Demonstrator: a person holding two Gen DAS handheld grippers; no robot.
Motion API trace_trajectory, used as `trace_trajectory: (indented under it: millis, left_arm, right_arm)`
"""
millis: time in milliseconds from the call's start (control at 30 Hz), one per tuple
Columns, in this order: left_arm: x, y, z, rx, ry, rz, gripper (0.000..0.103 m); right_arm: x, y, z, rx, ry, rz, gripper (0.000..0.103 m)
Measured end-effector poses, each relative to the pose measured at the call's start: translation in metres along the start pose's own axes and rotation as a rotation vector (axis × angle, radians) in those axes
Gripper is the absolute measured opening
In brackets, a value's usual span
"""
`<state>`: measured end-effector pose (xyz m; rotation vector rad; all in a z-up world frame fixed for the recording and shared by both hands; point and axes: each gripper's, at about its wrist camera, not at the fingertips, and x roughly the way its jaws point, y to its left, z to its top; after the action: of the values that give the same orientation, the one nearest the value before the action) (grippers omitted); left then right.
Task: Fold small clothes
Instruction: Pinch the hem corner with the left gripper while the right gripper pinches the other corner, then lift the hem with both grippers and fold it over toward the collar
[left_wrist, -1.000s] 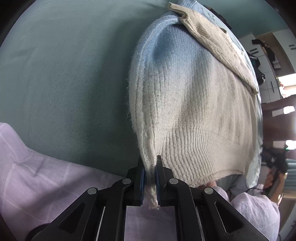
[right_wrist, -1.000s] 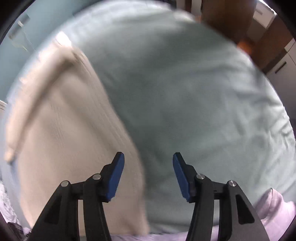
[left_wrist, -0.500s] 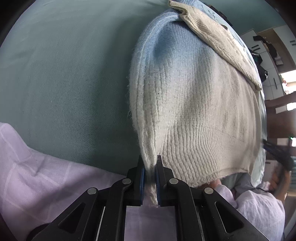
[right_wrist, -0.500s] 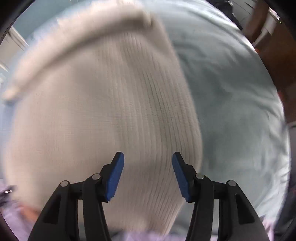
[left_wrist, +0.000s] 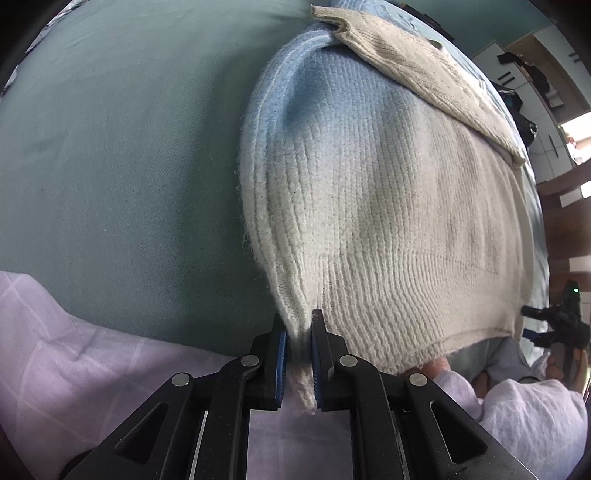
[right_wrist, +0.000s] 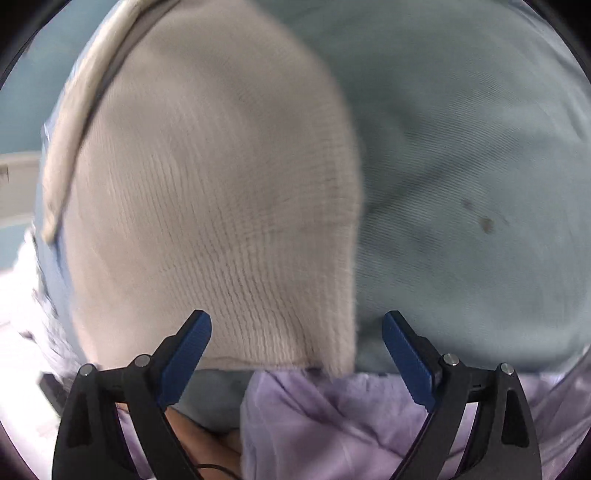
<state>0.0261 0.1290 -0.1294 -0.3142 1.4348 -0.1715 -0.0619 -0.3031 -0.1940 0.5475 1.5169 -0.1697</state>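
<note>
Left gripper (left_wrist: 298, 356): jaws pressed together, pinching the hem corner of the sweater (left_wrist: 388, 221), exactly as 1 s ago; grip and pose unchanged.

Sweater lies on the teal sheet (left_wrist: 110, 147). In the left view its long axis runs from the pinched corner at 6 o'clock up to the blue shoulder end at 12, with a cream sleeve (left_wrist: 424, 77) folded across the top toward 2 o'clock. Ribbed hem runs off toward 4 o'clock.

Right gripper (right_wrist: 296, 363): jaws spread wide, holding nothing. A second ago it looked mostly at bare sheet, sweater at 9 o'clock; now the sweater (right_wrist: 221, 203) fills the view from 9 to 12 and its free hem corner (right_wrist: 338, 363) sits between the fingers. View is motion-blurred.

Judgement: right gripper is lining up on the second hem corner; once both are held, the hem can go toward the shoulders.
</note>
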Motion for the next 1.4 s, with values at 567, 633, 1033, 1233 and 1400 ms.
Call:
trace_trajectory:
  millis: [567,633,1033,1233,1400]
  left_arm:
    - [-0.040,0.042,0.005,-0.242,-0.123,-0.282,0.098]
    - [-0.049,0.044,0.002,-0.272,-0.188,-0.300,0.103]
    - [0.029,0.019,0.015,-0.193,0.116,-0.106,0.089]
    - [0.023,-0.007,0.012,-0.079,0.074,-0.109,0.009]
    - [-0.044,0.007,0.014,-0.133,-0.113,-0.326,0.007]
  right_arm:
    - [0.002,0.026,0.004,-0.057,0.015,-0.087,0.006]
    - [0.004,0.027,0.010,-0.060,0.015,-0.090,0.006]
    - [-0.003,0.023,0.017,-0.044,0.035,-0.072,0.006]
    - [-0.028,0.037,0.012,-0.133,-0.051,-0.062,0.005]
    - [-0.083,0.037,0.006,-0.107,-0.219,0.173,0.004]
